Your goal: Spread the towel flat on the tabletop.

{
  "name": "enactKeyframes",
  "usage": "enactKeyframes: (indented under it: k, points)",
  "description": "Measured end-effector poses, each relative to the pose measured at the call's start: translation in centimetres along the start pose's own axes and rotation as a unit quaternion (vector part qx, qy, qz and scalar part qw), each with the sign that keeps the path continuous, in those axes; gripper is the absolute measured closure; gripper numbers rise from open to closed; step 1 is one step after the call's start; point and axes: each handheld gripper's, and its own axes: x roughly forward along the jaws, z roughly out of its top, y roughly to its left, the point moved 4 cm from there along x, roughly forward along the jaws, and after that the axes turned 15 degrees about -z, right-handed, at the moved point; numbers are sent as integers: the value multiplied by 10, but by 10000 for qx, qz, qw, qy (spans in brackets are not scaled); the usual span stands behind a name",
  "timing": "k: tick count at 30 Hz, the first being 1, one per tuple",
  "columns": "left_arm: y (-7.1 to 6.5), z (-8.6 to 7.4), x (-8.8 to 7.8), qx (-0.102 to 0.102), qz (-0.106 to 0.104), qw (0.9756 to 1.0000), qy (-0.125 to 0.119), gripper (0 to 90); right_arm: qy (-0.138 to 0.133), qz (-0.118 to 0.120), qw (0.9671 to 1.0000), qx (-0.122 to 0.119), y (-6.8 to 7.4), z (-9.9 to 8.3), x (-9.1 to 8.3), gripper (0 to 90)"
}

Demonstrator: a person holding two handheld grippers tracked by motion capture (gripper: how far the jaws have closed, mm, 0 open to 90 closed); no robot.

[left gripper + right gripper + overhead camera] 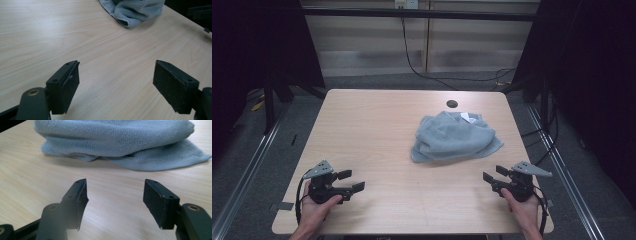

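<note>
A crumpled grey-blue towel [455, 136] lies on the right half of the wooden table [372, 130], with a white tag [469, 117] at its far edge. My left gripper [352, 181] rests near the front left corner, open and holding nothing, well apart from the towel [132, 11]. My right gripper [493, 174] sits near the front right corner, open, a short way in front of the towel [120, 142]. Its jaws point at the towel's near folds without touching them.
A round cable hole [452, 103] is in the table behind the towel. Black cables [422, 65] trail on the floor beyond the far edge. Metal rails [247, 165] run along both sides of the table. The other gripper [200, 12] appears far off in the left gripper view.
</note>
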Motion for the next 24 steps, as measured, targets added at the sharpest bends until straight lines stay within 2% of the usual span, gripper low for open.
enactKeyframes:
  k: [4, 5, 7, 10, 11, 13, 15, 17, 24]
  points:
    - [0, 0, 0, 32, -10, 10000, 46, 216, 102, 95, 9999, -46, 2, -1, 1, 355]
    - [0, 0, 0, 21, -16, 10000, 36, 216, 180, 214, 9996, 41, 4, -2, 3, 340]
    - [-1, 0, 0, 54, -30, 10000, 43, 217, 244, 289, 9993, 76, 4, -2, 4, 323]
    - [-1, 1, 0, 93, -68, 9999, 9, 212, 467, 429, 9980, -79, 10, -2, 5, 320]
    - [-1, 1, 0, 113, -97, 9999, -18, 204, 476, 489, 9976, -97, 11, -1, 5, 320]
    - [-2, 1, 0, 156, -72, 9998, 41, 203, 408, 674, 9968, -112, 15, 6, 1, 378]
    - [-3, 1, 1, 142, -110, 9998, 22, 204, 291, 675, 9973, -65, 14, 14, -3, 350]
    - [-5, 2, 1, 205, -96, 9997, 48, 204, 255, 725, 9969, -160, 15, 20, -3, 349]
    - [-2, 1, 1, 154, -74, 9998, 87, 207, 444, 947, 9935, -440, 27, 40, 18, 341]
